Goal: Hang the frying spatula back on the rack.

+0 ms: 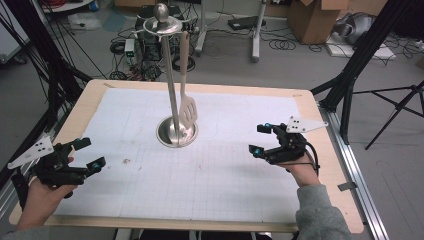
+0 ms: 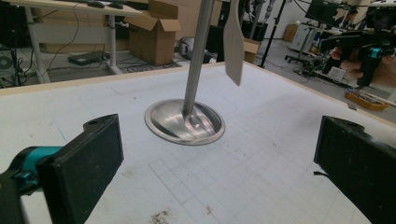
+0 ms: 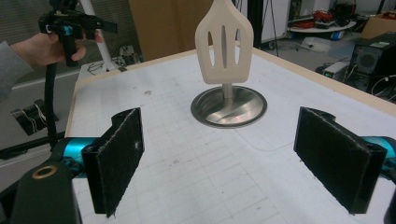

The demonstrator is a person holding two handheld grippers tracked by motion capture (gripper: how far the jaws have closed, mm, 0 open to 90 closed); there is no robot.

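Note:
A steel utensil stand [image 1: 170,75] rises from a round base [image 1: 177,132] at the middle of the white gridded mat. A pale slotted spatula [image 1: 187,107] hangs from the stand's top ring, blade down just above the base. My left gripper [image 1: 88,153] is open at the mat's left edge, nothing between its jaws. My right gripper [image 1: 260,138] is open at the right side, also holding nothing. In the right gripper view the spatula [image 3: 224,44] hangs in front of the base [image 3: 229,107]. From the left gripper, the pole [image 2: 198,51] and spatula [image 2: 233,42] stand ahead.
The wooden table [image 1: 327,145] carries a white gridded mat [image 1: 210,170] with small brown specks at the left. Past the table lie floor cables, cardboard boxes [image 1: 312,17] and black tripod legs [image 1: 390,105]. Black frame struts stand at both sides.

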